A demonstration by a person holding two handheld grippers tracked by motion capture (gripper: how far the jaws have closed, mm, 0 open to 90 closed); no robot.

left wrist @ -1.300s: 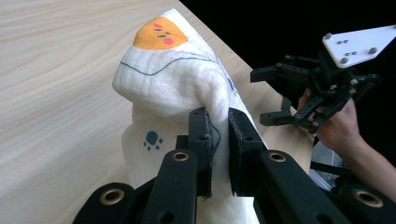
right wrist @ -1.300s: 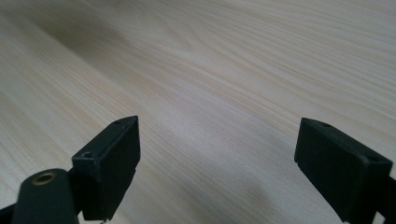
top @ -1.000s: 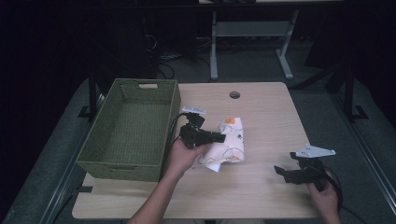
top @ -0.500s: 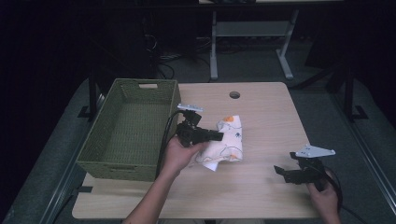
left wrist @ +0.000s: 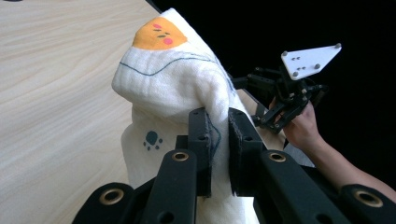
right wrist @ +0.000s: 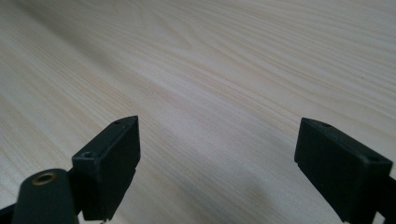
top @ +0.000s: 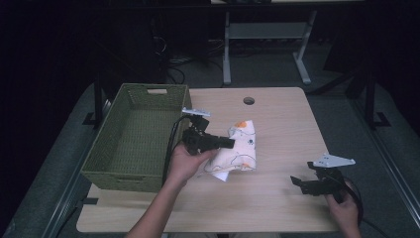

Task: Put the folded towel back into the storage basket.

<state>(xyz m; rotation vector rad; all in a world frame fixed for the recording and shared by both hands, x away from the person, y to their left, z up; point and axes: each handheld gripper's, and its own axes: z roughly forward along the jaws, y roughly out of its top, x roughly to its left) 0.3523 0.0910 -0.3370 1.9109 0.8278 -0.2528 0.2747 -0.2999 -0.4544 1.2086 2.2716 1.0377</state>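
Note:
A white cloth (top: 237,148) with an orange patch and small dark prints is bunched up near the middle of the wooden table (top: 277,124). My left gripper (top: 229,143) is shut on the cloth (left wrist: 173,88), pinching a fold between its jaws and lifting that part off the table. A green woven basket (top: 136,136) stands just left of it. Near the table's front right, my right gripper (top: 297,182) is open low over bare wood; in the right gripper view (right wrist: 217,154) nothing lies between its wide-apart jaws.
The table has a round cable hole (top: 248,101) at its far edge. Beyond it stand a metal desk frame (top: 262,44) and cables on the dark floor. In the left gripper view, the other hand with its gripper (left wrist: 289,93) shows farther off.
My left gripper has moved slightly left toward the basket and risen, pulling the cloth up with it. The right gripper has stayed in place.

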